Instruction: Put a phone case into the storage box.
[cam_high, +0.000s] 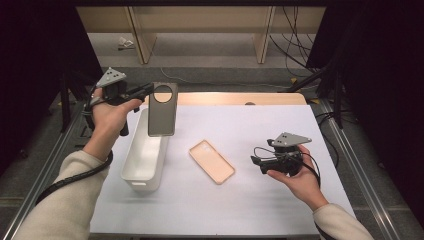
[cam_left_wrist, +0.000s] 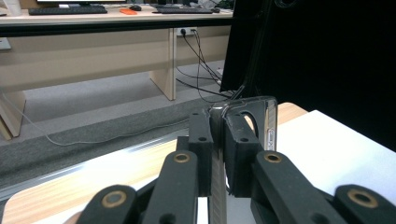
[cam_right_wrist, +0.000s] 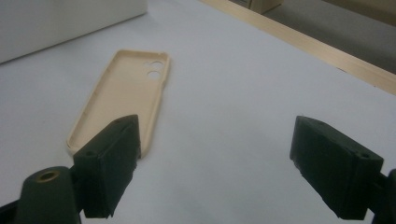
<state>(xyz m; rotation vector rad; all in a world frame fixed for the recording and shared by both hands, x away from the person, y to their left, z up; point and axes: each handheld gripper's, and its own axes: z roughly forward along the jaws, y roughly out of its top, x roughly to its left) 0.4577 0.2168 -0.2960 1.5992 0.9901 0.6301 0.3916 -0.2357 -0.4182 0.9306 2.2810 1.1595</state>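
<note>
My left tool (cam_high: 148, 90) is clamped on the upper edge of a dark grey plastic phone case with a large round camera cut-out (cam_high: 162, 110), and the case hangs upright just above the far end of the white rectangular plastic bin (cam_high: 131, 167) on the worktop (cam_high: 260, 200). In the left gripper view the jaws pinch the case's (cam_left_wrist: 261, 121) thin rim beside that cut-out, the case edge-on between them.

I judge this case light and thin-walled, fairly stiff along its length but springy across the open face, so a hard squeeze could bow it. Its glossy rim looks slippery; holding near the thicker corner by the camera hole, as now, seems the safest purchase.

My right tool (cam_high: 256, 162) hovers with jaws wide apart and nothing between them, low over the white surface. Ahead of it lies a beige soft-looking phone case with two small lens holes (cam_right_wrist: 122, 95), open face up, flat on the worktop between bin and right hand. I would take that one by a long side wall, since flat on the sheet it offers little else.
</note>
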